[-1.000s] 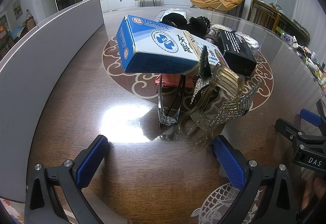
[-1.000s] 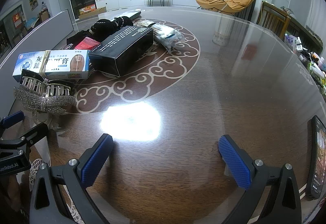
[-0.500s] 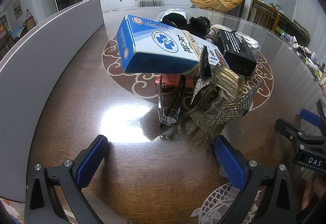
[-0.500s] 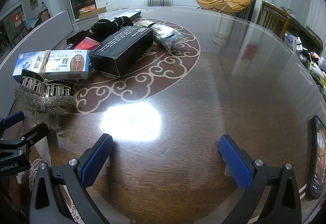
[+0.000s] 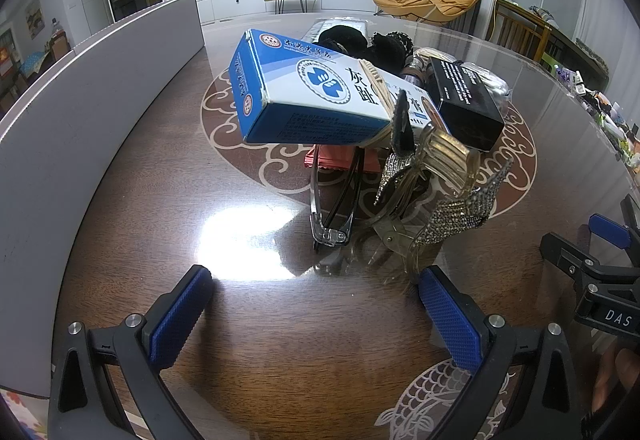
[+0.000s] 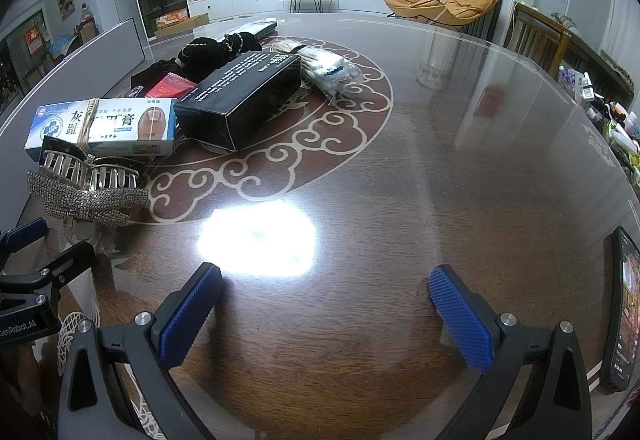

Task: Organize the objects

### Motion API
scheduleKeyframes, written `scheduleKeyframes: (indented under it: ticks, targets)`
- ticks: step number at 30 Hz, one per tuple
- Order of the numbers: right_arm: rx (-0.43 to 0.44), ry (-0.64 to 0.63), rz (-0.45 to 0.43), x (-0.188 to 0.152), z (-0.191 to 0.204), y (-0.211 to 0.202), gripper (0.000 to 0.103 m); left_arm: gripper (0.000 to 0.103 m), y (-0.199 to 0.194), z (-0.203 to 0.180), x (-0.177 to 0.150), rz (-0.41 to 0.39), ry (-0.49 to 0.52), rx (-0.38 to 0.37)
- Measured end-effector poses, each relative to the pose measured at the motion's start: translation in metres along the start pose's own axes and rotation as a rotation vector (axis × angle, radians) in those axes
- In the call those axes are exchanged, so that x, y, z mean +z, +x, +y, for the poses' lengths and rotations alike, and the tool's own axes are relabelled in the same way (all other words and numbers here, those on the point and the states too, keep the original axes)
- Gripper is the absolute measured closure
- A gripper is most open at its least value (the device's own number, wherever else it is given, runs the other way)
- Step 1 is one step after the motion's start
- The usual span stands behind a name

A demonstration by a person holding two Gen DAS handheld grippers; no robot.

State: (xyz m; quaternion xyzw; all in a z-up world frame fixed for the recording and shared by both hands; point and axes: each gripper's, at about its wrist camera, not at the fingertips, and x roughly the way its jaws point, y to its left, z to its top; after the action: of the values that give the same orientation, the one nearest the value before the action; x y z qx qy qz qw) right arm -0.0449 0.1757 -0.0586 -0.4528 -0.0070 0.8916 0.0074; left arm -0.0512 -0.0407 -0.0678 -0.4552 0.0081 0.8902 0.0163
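A pile of objects lies on the round wooden table. A blue and white ointment box rests tilted on a rhinestone hair claw. Folded glasses lie under it, beside a red packet. Behind sit a black box, black hair ties and a bag of cotton swabs. My left gripper is open just short of the claw and glasses. My right gripper is open over bare table.
A grey panel stands along the table's left side. A phone lies at the right edge. The right gripper's body shows right of the claw. Small bottles line the far right rim. Chairs stand beyond the table.
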Motion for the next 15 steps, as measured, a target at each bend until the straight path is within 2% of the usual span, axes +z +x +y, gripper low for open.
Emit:
scheduleKeyframes:
  ticks: [15]
  targets:
    - [0.000, 0.000, 0.000, 0.0001, 0.0000, 0.0002, 0.000, 0.000, -0.0022, 0.0012, -0.0042, 0.003, 0.015, -0.008]
